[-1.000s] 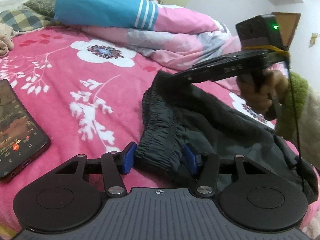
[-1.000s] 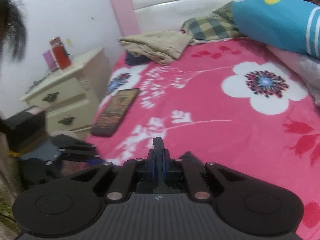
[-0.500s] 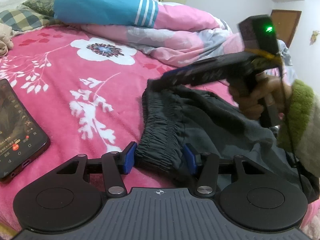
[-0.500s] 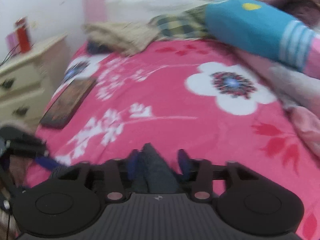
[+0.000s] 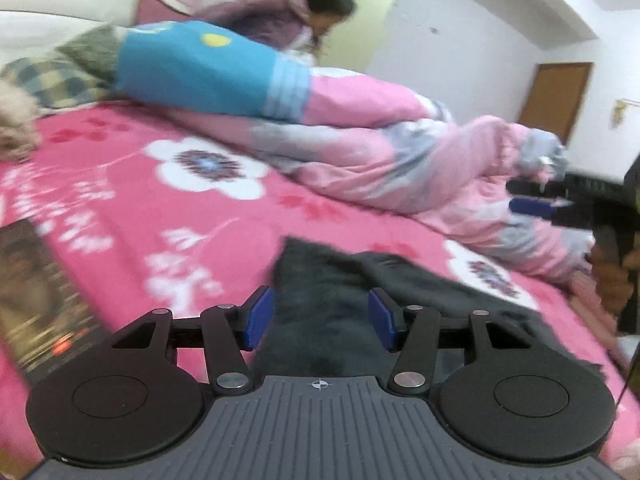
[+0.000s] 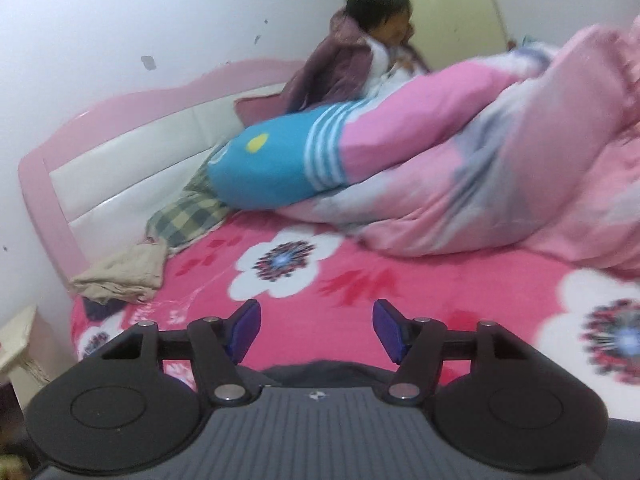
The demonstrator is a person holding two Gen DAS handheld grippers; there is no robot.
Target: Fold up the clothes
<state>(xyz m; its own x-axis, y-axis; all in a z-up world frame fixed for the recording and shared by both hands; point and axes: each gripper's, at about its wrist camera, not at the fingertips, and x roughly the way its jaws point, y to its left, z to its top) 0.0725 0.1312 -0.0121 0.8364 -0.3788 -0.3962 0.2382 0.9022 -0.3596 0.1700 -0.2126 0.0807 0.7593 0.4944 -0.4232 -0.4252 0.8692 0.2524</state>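
Both hand-held grippers are now gaping wide, having released the one dark garment [image 5: 360, 280]: left hand-held gripper [image 5: 320, 322] straddling it on the bed [image 5: 132, 208], right hand-held gripper [image 6: 316, 330] hovering just beyond its edge.

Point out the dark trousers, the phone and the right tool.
dark trousers [image 5: 320, 312], left wrist view, on the fabric between the fingers.
phone [image 5: 36, 300], left wrist view, on its screen.
right tool [image 6: 316, 330], right wrist view, midway between its open fingertips.

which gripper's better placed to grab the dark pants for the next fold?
Left, probably. The left gripper is open with the dark grey fabric pants lying between its blue pads. The right gripper is open over the pink floral blanket, with only a dark edge below it.
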